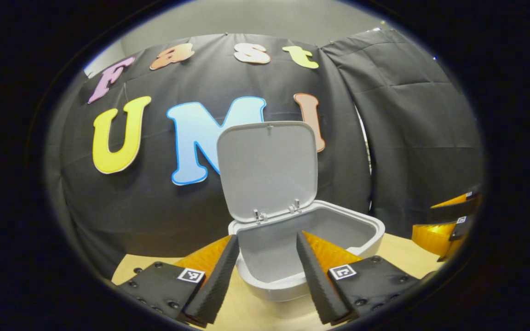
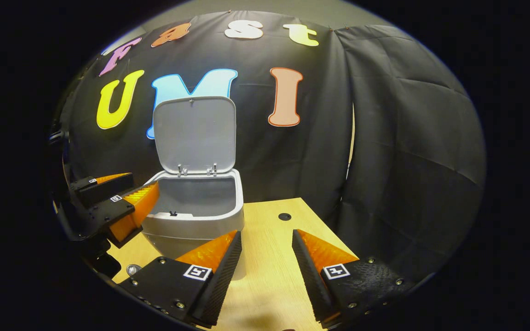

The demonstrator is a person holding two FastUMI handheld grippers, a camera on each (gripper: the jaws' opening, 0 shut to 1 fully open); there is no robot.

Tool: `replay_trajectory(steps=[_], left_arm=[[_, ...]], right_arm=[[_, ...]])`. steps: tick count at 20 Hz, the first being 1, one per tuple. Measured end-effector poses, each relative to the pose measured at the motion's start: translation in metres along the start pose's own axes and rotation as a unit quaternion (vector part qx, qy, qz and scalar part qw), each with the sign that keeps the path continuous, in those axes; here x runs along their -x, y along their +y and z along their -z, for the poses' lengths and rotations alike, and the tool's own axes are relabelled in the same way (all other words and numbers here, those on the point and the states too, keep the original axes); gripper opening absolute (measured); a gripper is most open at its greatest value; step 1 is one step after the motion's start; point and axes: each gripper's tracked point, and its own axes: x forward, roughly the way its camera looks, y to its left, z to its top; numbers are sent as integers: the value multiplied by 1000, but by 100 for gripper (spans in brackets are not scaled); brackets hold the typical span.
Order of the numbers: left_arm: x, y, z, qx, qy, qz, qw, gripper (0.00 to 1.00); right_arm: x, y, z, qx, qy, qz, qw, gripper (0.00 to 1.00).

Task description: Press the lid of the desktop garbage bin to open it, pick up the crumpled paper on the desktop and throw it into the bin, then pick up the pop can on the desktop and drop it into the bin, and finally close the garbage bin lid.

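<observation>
Bin (image 1: 308,271): smooth matt plastic, faint sheen along the rim. Lid (image 1: 267,168): same plastic, inner face plain and dull; its small hinge clips (image 1: 258,215) look like shiny metal.

Counter (image 2: 274,257): light wood-look surface, smooth, low satin finish; a dark round insert (image 2: 285,216) set in it.

Wall (image 2: 398,151): matt cloth, creased and hanging in folds.

Left hand-held gripper (image 1: 267,276): fingers carry ribbed, rough-looking pads and glossy translucent plastic backs; bodies matt plastic with metal screw heads. Right hand-held gripper (image 2: 266,276): same finishes.
</observation>
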Motion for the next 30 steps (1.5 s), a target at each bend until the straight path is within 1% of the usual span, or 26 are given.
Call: replay_trajectory(steps=[1, 2, 6, 15, 16, 22, 23, 24, 25, 26, 29, 30], left_arm=[[1, 1, -1, 1, 0, -1, 1000, 94], [3, 3, -1, 1, -1, -5, 1000, 97], [11, 20, 0, 1, -1, -27, 1000, 100], [39, 82, 15, 17, 14, -99, 995, 100], [43, 89, 17, 18, 15, -107, 994, 95], [61, 128, 25, 22, 21, -150, 988, 95], [65, 133, 26, 21, 22, -157, 987, 100], [69, 138, 27, 22, 23, -163, 986, 100], [72, 144, 29, 23, 23, -169, 985, 95], [76, 148, 30, 25, 24, -174, 984, 100], [87, 161, 34, 30, 29, -191, 981, 100], [90, 166, 35, 31, 30, -196, 980, 95]], right_arm=[[0, 1, 0, 0, -1, -1, 1000, 73], [-1, 1, 0, -1, -1, -3, 1000, 73], [-1, 11, 1, 0, 1, -16, 1000, 73], [-1, 52, 4, 16, 5, -67, 998, 73], [-1, 57, 3, 18, 5, -72, 997, 73], [0, 82, 2, 30, 3, -102, 994, 73], [1, 87, 2, 33, 3, -107, 994, 73], [2, 91, 2, 35, 2, -111, 993, 73], [3, 95, 1, 37, 2, -116, 993, 73], [4, 98, 3, 39, 2, -121, 992, 73], [8, 112, 6, 45, 4, -139, 989, 73], [10, 117, 6, 48, 5, -145, 988, 73]])
